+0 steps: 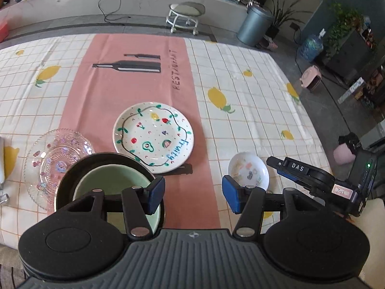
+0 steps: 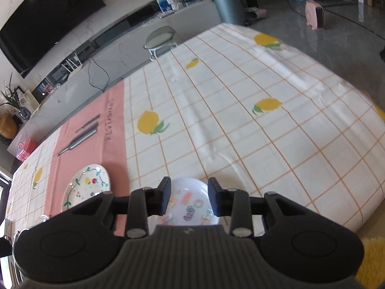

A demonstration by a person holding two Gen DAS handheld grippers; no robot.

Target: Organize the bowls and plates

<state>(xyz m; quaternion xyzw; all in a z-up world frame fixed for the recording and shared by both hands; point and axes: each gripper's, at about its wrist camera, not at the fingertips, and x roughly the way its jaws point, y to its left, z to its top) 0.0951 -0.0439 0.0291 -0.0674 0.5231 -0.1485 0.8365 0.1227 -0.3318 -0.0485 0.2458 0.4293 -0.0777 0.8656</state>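
Your left gripper (image 1: 193,193) points down at the table with its jaws well apart and nothing between them. Under its left finger (image 1: 154,196) sits a green bowl (image 1: 105,180) nested in a black-rimmed dish (image 1: 72,180); whether the pad touches the bowl's rim you cannot tell. Just left of that dish, partly under it, lies a clear glass plate (image 1: 53,156) with pressed patterns. Ahead of the jaws, on the pink placemat (image 1: 134,82), rests the white "fruity" plate (image 1: 154,133). Beyond the right finger (image 1: 232,197) stands a small white bowl (image 1: 249,172) with coloured motifs, and your right gripper's body reaches in beside it.

Your right gripper (image 2: 189,197) hangs directly over that small white bowl (image 2: 190,204). Its jaws stand partly apart with the bowl showing between and below them; the pads do not press on it. Left of the jaws lies the fruity plate (image 2: 86,185) on the placemat (image 2: 96,130). Farther off, the lemon-print checked tablecloth (image 2: 240,96) runs to the table's far edge.
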